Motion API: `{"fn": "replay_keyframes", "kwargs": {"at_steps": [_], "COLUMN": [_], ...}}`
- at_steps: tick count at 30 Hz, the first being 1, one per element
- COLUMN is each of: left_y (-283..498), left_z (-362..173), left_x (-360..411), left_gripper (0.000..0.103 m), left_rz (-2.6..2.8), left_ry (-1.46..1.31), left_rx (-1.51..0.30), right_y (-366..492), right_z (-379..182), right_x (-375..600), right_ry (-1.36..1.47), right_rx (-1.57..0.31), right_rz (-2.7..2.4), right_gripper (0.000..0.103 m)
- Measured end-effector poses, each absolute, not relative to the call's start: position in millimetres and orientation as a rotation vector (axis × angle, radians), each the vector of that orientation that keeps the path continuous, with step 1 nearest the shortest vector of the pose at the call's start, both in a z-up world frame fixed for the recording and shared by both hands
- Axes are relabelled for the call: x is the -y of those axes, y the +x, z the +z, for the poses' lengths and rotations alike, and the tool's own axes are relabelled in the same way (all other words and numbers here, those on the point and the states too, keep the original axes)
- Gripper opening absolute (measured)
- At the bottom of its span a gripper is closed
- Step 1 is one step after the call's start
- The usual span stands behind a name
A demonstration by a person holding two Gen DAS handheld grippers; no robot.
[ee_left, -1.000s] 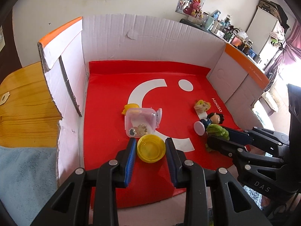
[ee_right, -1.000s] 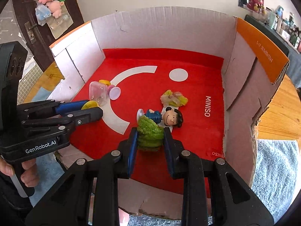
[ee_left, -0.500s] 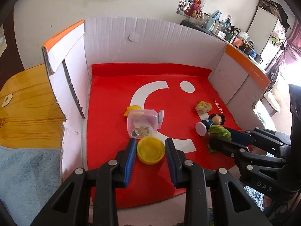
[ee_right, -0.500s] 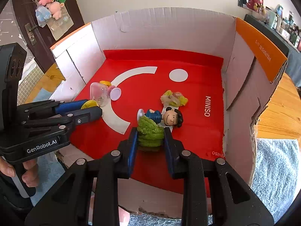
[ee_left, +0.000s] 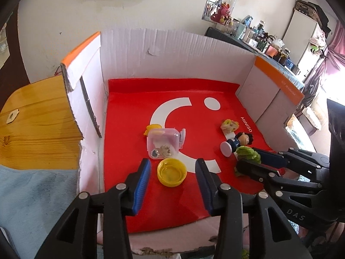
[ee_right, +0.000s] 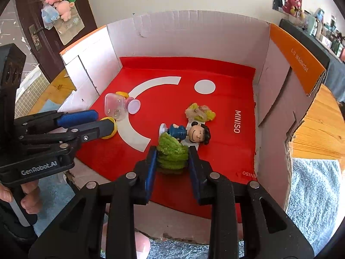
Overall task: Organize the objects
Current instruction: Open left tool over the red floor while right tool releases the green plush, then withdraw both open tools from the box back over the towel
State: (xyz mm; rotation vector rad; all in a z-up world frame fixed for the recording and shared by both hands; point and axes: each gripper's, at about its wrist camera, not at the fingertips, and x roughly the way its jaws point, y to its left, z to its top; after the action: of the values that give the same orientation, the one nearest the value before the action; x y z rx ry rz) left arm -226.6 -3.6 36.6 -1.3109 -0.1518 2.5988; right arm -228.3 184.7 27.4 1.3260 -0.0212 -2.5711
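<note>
A yellow cap [ee_left: 171,172] lies open side up on the red liner, between the blue pads of my left gripper [ee_left: 172,164]. Its jaws are opening, and a gap shows on each side of the cap. My right gripper [ee_right: 171,151] is shut on a green fuzzy leafy toy [ee_right: 171,154], low over the liner near the box's front edge. Just behind it lies a small doll figure [ee_right: 189,132] in blue. A clear little box with a pink lid [ee_left: 163,143] stands just beyond the cap. From the right wrist view the left gripper [ee_right: 103,120] comes in from the left.
Everything sits inside a white cardboard box [ee_left: 172,56] with orange-edged flaps. A crumpled yellowish toy [ee_right: 200,112] lies behind the doll, and a small yellow piece [ee_left: 153,128] behind the clear box. Wooden table [ee_left: 38,133] and a blue towel [ee_left: 32,194] lie left; a grey towel [ee_right: 312,194] lies right.
My left gripper's jaws have spread apart from the yellow cap, which now rests free on the liner. The right gripper and its green toy have not moved.
</note>
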Motion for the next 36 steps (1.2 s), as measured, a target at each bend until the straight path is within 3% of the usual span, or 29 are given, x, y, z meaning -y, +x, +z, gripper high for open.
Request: {"fn": "replay_keyframes", "kwargs": {"at_steps": [3, 4, 5, 15, 19, 29, 36], "left_y": [-225, -224, -223, -210, -203, -192, -185], "left_z": [40, 42, 43, 48, 49, 53, 56], "left_x": [5, 5, 5, 15, 16, 19, 22], "left_gripper": [0.047, 0.047, 0.048, 0.048, 0.059, 0.06, 0.07], "left_rz": [2.604, 2.605, 2.607, 2.635, 2.657, 2.662, 2.68], "left_ry": [-1.299, -1.295, -1.292, -1.28, -1.273, -1.257, -1.245], "left_rx": [0.153, 0.153, 0.153, 0.179, 0.176, 0.179, 0.192], "right_y": [-227, -226, -225, -218, -216, -208, -201], "right_z": [28, 28, 29, 32, 34, 42, 47], "right_x": [-185, -184, -183, -182, -179, -176, -175], "right_ry": [1.323, 1.32, 1.311, 1.297, 1.286, 1.251, 1.226], "right_rx": [0.018, 0.014, 0.009, 0.005, 0.001, -0.013, -0.019], "right_rz": [-2.58, -2.583, -2.582, -2.596, -2.602, -2.621, -2.633], "right_gripper": [0.038, 0.054, 0.058, 0.058, 0.058, 0.068, 0.075]}}
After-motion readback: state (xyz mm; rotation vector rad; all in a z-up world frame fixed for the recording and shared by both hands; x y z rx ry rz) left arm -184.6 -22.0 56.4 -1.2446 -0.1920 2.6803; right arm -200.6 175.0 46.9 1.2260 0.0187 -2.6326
